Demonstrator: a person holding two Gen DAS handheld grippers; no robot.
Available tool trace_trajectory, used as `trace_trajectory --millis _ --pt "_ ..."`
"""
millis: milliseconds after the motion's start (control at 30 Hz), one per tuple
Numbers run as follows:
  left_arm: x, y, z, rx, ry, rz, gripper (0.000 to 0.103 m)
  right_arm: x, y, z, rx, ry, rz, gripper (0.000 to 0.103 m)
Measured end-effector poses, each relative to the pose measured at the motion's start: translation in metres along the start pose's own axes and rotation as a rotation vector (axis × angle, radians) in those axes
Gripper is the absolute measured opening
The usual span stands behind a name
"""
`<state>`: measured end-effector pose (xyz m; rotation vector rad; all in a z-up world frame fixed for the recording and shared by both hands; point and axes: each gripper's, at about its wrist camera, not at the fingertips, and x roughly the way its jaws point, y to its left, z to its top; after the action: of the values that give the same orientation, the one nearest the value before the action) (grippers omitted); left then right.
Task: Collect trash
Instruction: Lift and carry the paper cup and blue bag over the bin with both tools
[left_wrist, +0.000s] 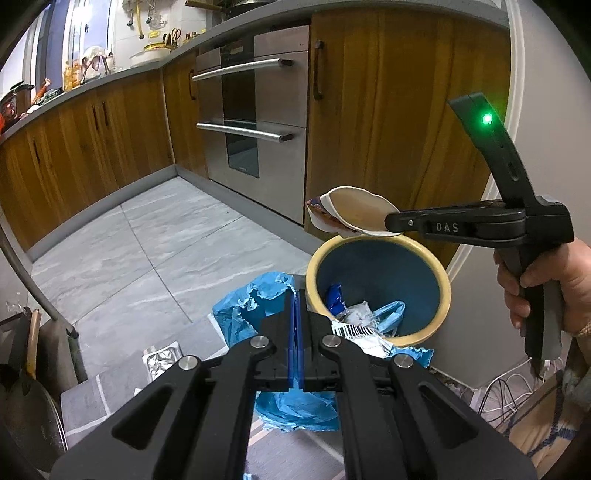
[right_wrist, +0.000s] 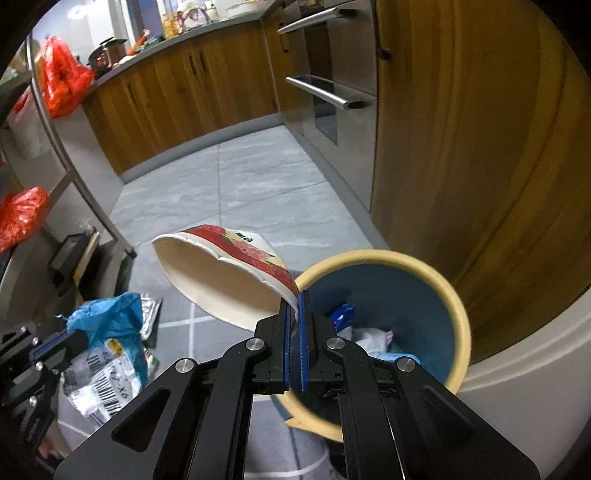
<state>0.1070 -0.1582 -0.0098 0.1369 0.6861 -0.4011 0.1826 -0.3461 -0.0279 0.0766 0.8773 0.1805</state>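
Observation:
A round bin (left_wrist: 447, 295) with a cream rim and blue inside stands on the floor against a wooden cabinet, with wrappers and paper lying in it. My right gripper (right_wrist: 294, 306) is shut on the rim of a crushed paper bowl (right_wrist: 221, 273) with a red pattern. The bowl hangs tilted just left of the bin's (right_wrist: 460, 314) near rim. Seen from the left wrist, that bowl (left_wrist: 354, 212) hovers over the bin's far edge. My left gripper (left_wrist: 296, 299) is shut on a crumpled blue plastic bag (left_wrist: 255, 310) with a barcode label, just left of the bin.
A silver foil wrapper (left_wrist: 162, 360) lies on the grey tile floor. A steel oven (left_wrist: 255, 122) and wooden cabinets (left_wrist: 399, 110) line the far side. A metal rack with red bags (right_wrist: 62, 77) stands at left. White cables (left_wrist: 498, 395) lie right of the bin.

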Motion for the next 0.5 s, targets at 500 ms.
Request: trace_trajectory --millis 500 --pt "0.026 -0.024 0.045 0.008 -0.086 -0.046 0.000 -0.004 -0.055 0.004 0.083 -0.018 -0.104 0.005"
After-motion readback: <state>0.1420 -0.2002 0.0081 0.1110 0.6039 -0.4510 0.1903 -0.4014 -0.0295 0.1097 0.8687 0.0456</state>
